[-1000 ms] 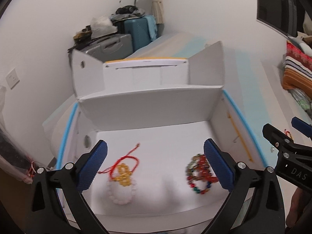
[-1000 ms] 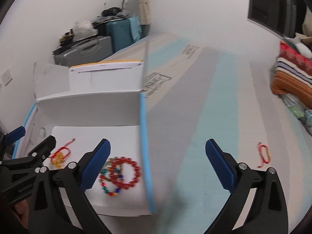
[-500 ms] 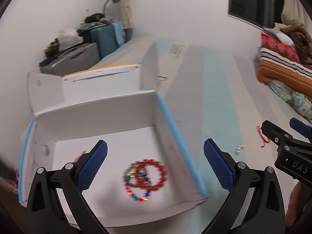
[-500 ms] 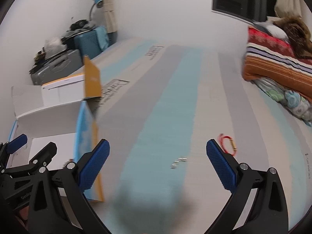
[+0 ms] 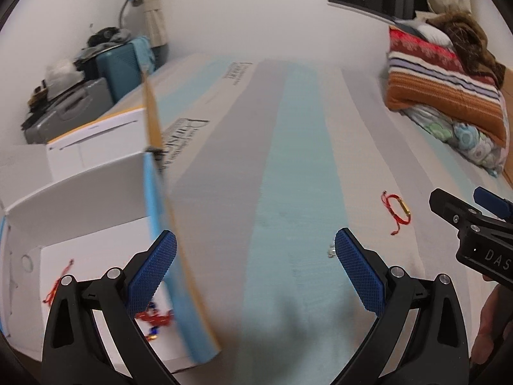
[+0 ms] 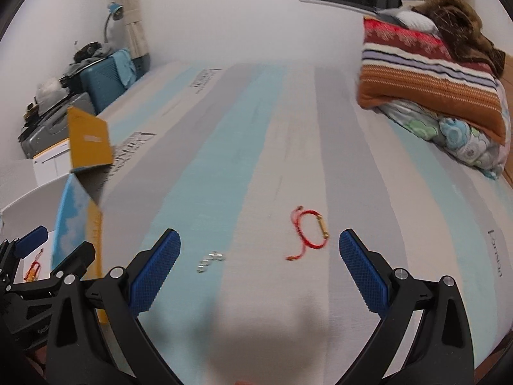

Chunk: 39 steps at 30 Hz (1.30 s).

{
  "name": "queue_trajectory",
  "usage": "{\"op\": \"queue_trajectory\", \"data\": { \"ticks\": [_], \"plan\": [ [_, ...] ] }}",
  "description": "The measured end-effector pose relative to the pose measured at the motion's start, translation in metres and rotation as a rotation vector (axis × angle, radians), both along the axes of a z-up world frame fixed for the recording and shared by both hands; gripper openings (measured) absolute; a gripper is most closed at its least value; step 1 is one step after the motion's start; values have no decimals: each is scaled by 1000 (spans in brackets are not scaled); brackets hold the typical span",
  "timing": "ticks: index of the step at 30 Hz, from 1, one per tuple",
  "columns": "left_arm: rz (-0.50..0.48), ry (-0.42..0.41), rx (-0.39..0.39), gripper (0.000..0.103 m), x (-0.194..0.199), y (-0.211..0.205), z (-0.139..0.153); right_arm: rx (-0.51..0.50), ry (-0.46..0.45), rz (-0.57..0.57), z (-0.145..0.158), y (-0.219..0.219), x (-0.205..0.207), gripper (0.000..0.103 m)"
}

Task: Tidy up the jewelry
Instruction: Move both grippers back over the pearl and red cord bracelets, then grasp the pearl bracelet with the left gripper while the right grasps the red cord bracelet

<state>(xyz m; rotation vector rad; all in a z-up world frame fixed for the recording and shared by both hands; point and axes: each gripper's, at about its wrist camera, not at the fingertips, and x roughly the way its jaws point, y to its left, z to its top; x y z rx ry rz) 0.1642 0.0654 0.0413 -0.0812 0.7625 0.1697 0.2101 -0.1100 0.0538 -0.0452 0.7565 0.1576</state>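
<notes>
A red cord bracelet with a gold tube (image 6: pixel 308 232) lies on the striped mattress, a little ahead of my open, empty right gripper (image 6: pixel 259 271); it also shows in the left wrist view (image 5: pixel 397 211). A small silver piece (image 6: pixel 210 259) lies nearer, left of centre. The white cardboard box (image 5: pixel 80 199) with a blue edge stands at the left. It holds a red beaded bracelet (image 5: pixel 154 317) and a red cord piece (image 5: pixel 57 280). My left gripper (image 5: pixel 255 272) is open and empty, over the mattress beside the box's right wall.
Folded striped blankets (image 6: pixel 433 73) are piled at the far right. Suitcases with clutter (image 5: pixel 83 93) stand against the wall at the far left. The striped mattress (image 6: pixel 256 144) stretches ahead. The right gripper's side (image 5: pixel 474 224) shows at the left view's right edge.
Both grippers have swung right, away from the box interior and over the mattress. The red cord bracelet and silver piece have come close in front of the right gripper. Both stay open.
</notes>
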Motion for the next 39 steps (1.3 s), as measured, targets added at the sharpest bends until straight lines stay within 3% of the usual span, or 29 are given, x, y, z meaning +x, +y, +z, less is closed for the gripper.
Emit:
{"op": "queue_trajectory", "data": {
  "ticks": [12,21,25,32,35,39],
  "plan": [
    [-104,68,30,97,61,-43,-45,28,88,-54,-47,-47,55,95],
    [-153,136,17,97,99,-57,-89,15,170,-64,-93,-51,103,95],
    [-181,156,27,97,108,-63,-106,45,219,-66,-114,-56,118,80],
    [-179,179,12,97,117,-67,-120,65,255,-65,-132,-59,129,73],
    [-186,191,11,93,119,-70,-125,72,267,-65,-137,-60,132,69],
    [-184,205,-17,78,121,-69,-131,72,281,-73,-144,-62,137,62]
  ]
}}
